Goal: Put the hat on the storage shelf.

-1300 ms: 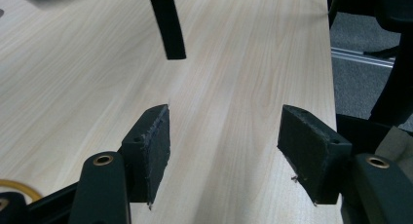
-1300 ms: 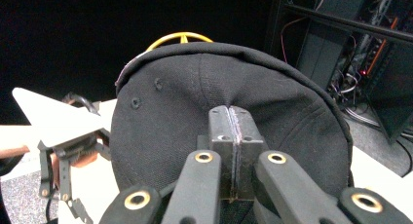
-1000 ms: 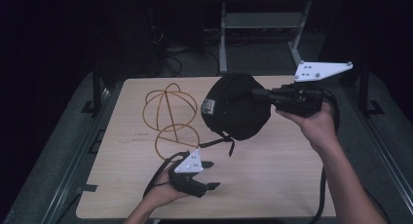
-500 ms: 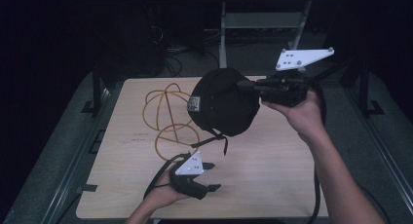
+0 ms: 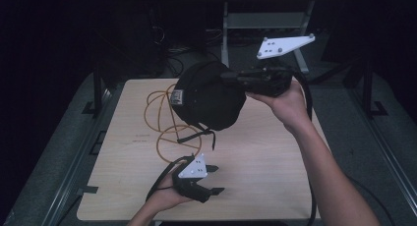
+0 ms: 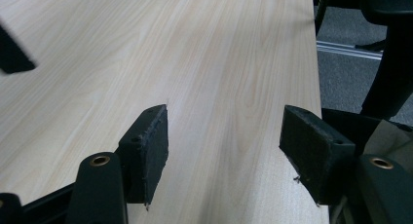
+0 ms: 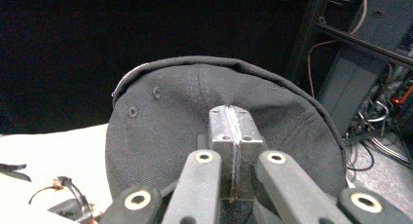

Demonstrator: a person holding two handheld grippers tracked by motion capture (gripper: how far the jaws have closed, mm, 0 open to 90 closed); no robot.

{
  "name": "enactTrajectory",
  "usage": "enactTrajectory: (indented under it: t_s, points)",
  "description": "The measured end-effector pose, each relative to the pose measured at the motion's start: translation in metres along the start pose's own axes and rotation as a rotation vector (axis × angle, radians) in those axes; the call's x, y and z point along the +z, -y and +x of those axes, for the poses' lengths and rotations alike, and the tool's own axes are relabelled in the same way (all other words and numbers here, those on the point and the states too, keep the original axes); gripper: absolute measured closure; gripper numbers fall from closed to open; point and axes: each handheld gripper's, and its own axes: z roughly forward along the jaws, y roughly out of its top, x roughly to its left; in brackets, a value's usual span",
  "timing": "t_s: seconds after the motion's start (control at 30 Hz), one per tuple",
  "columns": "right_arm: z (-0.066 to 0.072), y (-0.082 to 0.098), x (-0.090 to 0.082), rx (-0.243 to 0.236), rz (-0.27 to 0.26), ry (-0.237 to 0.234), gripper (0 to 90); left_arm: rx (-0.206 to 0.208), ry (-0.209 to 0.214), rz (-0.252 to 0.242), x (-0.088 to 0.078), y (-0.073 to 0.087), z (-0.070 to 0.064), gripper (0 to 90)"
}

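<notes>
The right gripper has its fingers clamped on a black cap, holding it in the air above the far part of the wooden surface. Beneath it lies an orange cable. The left gripper rests low near the surface's near edge, fingers apart with nothing between them.

Overhead table view, 2 close tool-mounted views

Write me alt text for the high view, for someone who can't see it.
A person's right tool holds a black cap in the air above a light wooden table, jaws shut on it. The left tool rests open near the table's front edge, and an orange cable lies looped on the table behind the cap.
</notes>
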Motion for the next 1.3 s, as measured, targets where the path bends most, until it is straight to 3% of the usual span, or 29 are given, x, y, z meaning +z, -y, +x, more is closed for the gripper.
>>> enactTrajectory:
  t_s: [0.27,0.63,1.3]
  points:
    - [0.007,-0.025,0.027,-0.035,0.011,-0.042,89.8,0.009,0.001,-0.001,-0.001,0.000,0.000,34.5]
    - [0.012,-0.049,0.076,-0.053,0.078,-0.085,89.7,-0.003,0.002,-0.011,-0.002,0.001,0.001,34.5]
    - [0.006,-0.053,0.140,-0.014,0.162,-0.126,89.9,0.003,-0.005,-0.007,-0.001,-0.001,0.004,34.5]
